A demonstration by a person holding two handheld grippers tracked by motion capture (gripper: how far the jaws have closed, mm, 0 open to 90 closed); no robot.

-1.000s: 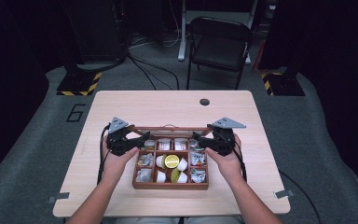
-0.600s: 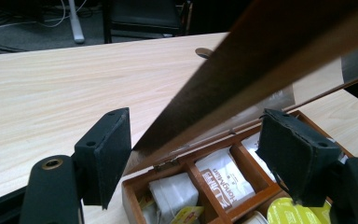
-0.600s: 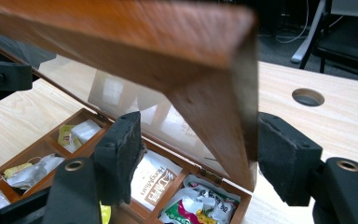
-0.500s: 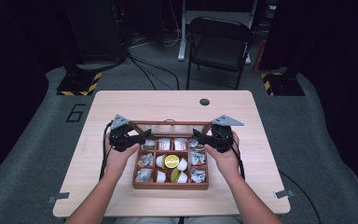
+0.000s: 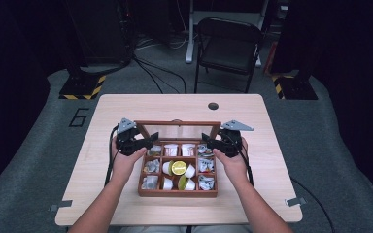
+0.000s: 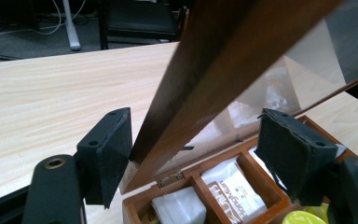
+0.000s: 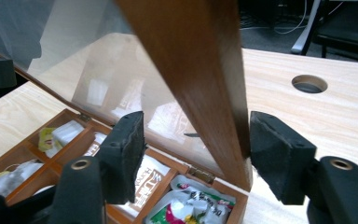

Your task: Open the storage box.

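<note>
I sit at a pale wooden table [image 5: 126, 204] with a gripper in each hand, and a dark wooden compartment box [image 5: 177, 192] lies in front of me, near my edge of the table. Its glass-paned lid [image 5: 178, 129] stands raised on hinges along the far side, tilted rather than flat open.

My left gripper [image 6: 193, 154] straddles the lid's left frame rail. The jaws are spread, one pad just touching the rail's outer face and the other standing well clear on the glass side. My right gripper [image 7: 193, 161] does the same at the right rail, jaws also spread, with the outer pad close against the wood. I cannot be sure it actually presses there, as the view is steep.

I judge that I brace the lid from both ends so it stays level and does not twist on its hinges.

Inside the box, the compartments hold tea bags [image 7: 137, 175], small white cups [image 5: 171, 149] and a round yellow lid [image 5: 178, 168] near the middle. A black folding chair [image 5: 229, 46] stands beyond the table.
</note>
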